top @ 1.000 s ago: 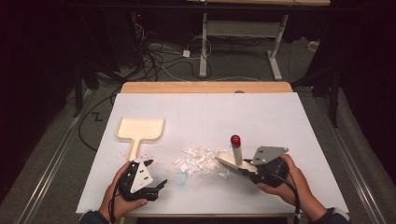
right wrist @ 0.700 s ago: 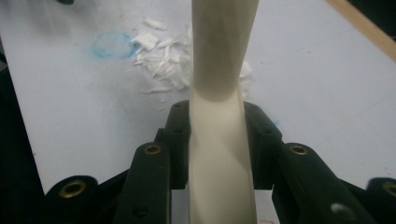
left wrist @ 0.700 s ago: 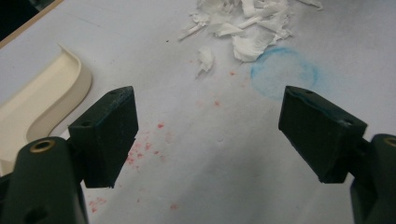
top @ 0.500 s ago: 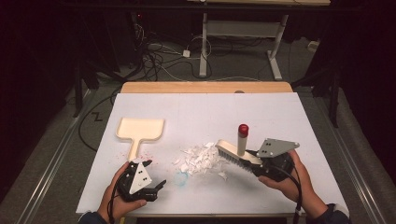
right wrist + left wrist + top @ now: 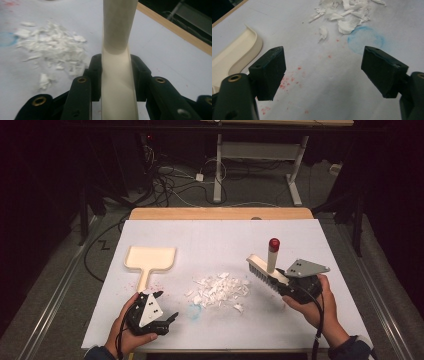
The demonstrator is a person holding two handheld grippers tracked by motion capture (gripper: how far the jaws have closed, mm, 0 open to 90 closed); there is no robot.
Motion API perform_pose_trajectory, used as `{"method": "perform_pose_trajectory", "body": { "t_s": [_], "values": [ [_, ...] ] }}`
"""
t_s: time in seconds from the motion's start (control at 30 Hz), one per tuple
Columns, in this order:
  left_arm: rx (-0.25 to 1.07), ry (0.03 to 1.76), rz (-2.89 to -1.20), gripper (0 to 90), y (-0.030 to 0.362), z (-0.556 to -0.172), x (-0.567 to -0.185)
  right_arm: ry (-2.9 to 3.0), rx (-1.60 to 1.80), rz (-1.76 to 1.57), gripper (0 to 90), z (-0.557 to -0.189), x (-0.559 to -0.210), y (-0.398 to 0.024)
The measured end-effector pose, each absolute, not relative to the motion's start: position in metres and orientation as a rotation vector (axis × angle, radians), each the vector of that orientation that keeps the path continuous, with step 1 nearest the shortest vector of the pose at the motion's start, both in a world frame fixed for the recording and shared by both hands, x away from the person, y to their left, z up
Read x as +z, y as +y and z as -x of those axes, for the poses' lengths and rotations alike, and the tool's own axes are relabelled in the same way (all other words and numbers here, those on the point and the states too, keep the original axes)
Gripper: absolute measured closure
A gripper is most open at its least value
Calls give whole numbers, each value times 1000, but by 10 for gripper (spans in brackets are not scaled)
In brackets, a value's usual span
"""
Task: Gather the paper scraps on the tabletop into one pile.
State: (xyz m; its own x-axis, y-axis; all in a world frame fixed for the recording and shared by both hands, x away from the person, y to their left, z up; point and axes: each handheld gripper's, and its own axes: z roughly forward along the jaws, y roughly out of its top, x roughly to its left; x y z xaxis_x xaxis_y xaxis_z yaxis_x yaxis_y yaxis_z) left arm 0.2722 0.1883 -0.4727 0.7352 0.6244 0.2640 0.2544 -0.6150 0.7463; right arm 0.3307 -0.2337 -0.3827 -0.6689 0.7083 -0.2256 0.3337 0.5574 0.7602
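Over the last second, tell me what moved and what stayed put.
The right gripper, shut on the brush, drew back rightward and lifted it away from the paper scraps. The left gripper kept still, jaws open; the dustpan and scraps stayed as they were.

A white sheet (image 5: 215, 240) is covering most of the table (image 5: 220, 213), leaving a strip of pale wood showing along the far edge. Grey carpet (image 5: 55, 285) is lying around it, fading into darkness at the sides and back. Black cables (image 5: 165, 180) are trailing across the floor behind the table, beside the white legs of a second desk (image 5: 260, 150). Light is falling mainly on the tabletop.
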Motion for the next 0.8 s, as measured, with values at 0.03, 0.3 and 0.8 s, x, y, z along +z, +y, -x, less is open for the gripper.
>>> {"method": "perform_pose_trajectory", "body": {
  "t_s": [0.03, 0.3, 0.8],
  "values": [
    [669, 657, -2225, 188, 188, -272, -473, 2238, 927, -886, 684, -341, -394, -232],
    [668, 665, -2219, 188, 188, -273, -473, 2204, 851, -954, 684, -356, -421, -204],
    [666, 661, -2211, 188, 189, -273, -472, 2236, 947, -778, 683, -330, -432, -108]
  ]
}}
